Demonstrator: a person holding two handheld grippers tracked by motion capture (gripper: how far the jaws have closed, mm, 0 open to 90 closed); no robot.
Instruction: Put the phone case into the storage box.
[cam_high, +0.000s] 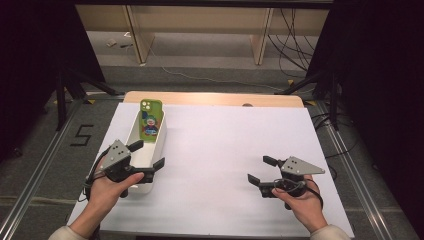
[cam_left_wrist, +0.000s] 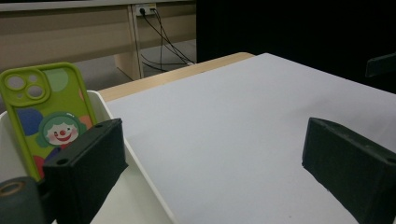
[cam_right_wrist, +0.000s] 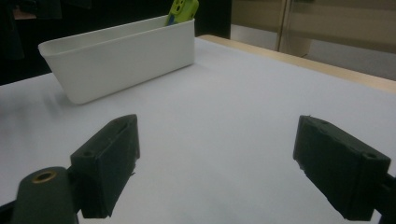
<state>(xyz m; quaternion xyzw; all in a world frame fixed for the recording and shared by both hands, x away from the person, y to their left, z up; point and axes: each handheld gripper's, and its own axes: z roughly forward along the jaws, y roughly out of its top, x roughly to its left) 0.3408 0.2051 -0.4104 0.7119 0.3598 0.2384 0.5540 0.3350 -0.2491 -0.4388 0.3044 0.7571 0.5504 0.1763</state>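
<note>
High view: we see one white bin (cam_high: 145, 145) standing lengthwise near the left edge of the white table (cam_high: 235, 150), and one green phone case (cam_high: 149, 119) propped upright against the bin's far end, its camera cut-outs uppermost; the end wall is what keeps it standing. The left claw (cam_high: 147, 154) straddles the bin's right wall near its near end, one jaw over the bin's inside and one outside, spread wide and gripping nothing. We judge this a placing ready to pinch the wall. The right claw (cam_high: 262, 170) hangs over bare table, well apart from the bin, also spread wide and empty.

Left gripper view: we count two black jaws, the left one inside the bin (cam_left_wrist: 140, 163), the right over the table (cam_left_wrist: 243, 121). The phone case (cam_left_wrist: 46, 114) leans just beyond the left jaw, apart from it as far as we can tell.

Right gripper view: two jaws stand wide with only table between them; the bin (cam_right_wrist: 121, 58) lies farther off, the case's top (cam_right_wrist: 183, 10) rising above its rim.
</note>
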